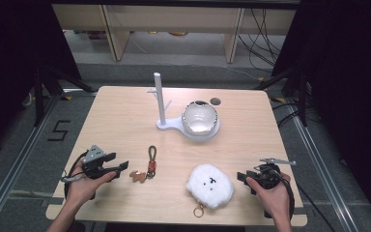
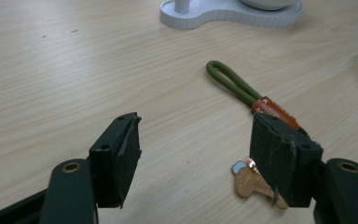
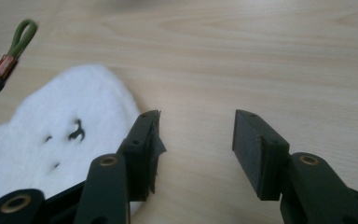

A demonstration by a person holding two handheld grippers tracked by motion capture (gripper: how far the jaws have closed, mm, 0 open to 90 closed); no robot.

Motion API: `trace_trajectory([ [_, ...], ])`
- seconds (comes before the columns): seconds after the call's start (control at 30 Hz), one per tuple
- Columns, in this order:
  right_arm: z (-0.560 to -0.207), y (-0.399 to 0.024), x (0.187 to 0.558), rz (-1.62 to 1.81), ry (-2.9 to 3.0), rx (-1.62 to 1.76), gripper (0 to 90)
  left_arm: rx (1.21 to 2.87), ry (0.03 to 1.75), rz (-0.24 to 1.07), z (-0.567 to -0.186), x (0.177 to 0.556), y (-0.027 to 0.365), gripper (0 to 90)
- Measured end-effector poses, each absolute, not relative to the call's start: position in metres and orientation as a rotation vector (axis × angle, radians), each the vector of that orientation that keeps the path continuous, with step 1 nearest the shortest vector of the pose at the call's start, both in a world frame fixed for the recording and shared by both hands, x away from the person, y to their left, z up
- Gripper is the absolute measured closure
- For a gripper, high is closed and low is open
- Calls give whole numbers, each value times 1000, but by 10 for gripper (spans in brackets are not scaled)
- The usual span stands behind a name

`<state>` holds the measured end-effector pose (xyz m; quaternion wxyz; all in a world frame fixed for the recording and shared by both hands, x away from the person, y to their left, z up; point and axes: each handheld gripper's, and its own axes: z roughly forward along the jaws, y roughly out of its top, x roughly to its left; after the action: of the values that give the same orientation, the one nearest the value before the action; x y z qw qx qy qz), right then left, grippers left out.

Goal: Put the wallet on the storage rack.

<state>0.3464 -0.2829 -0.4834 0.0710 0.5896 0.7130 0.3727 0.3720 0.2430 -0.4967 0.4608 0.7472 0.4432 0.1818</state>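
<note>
Green-loop keychain on pale wood table, grey floor, shelving behind

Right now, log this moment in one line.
left tool: open, beside keychain | right tool: open, beside plush pouch | nothing held

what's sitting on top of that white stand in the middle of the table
On the white stand, a shiny round bowl rests on the wide end and a white post with small pegs rises from the narrow end. The bowl hides the stand beneath it.
</note>
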Motion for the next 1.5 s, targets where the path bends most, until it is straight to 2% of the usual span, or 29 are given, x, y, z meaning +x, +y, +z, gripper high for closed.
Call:
trace_trajectory([
  [0.27,-476,-270,350,1073,2391,1784,504,1877,1066,409,-496,371,228,319],
  [0.4,-469,-265,355,939,2472,1731,536,1894,1066,433,-498,369,226,316],
  [0.57,-464,-257,363,843,2562,1753,536,1900,1072,439,-497,369,226,314],
  [0.63,-463,-254,368,778,2625,1657,534,1908,1056,424,-497,369,224,313],
  [0.9,-456,-233,384,626,2844,1513,458,1921,1046,402,-501,366,221,311],
  [1.03,-461,-221,396,560,2879,1475,364,1931,1037,396,-501,366,219,310],
  [1.23,-472,-208,408,509,2952,1414,319,1936,1031,388,-502,365,216,308],
  [1.43,-477,-198,412,414,2981,1346,352,1931,1033,383,-503,365,218,308],
  [1.5,-477,-194,412,372,2983,1311,418,1933,1030,377,-503,366,219,308],
])
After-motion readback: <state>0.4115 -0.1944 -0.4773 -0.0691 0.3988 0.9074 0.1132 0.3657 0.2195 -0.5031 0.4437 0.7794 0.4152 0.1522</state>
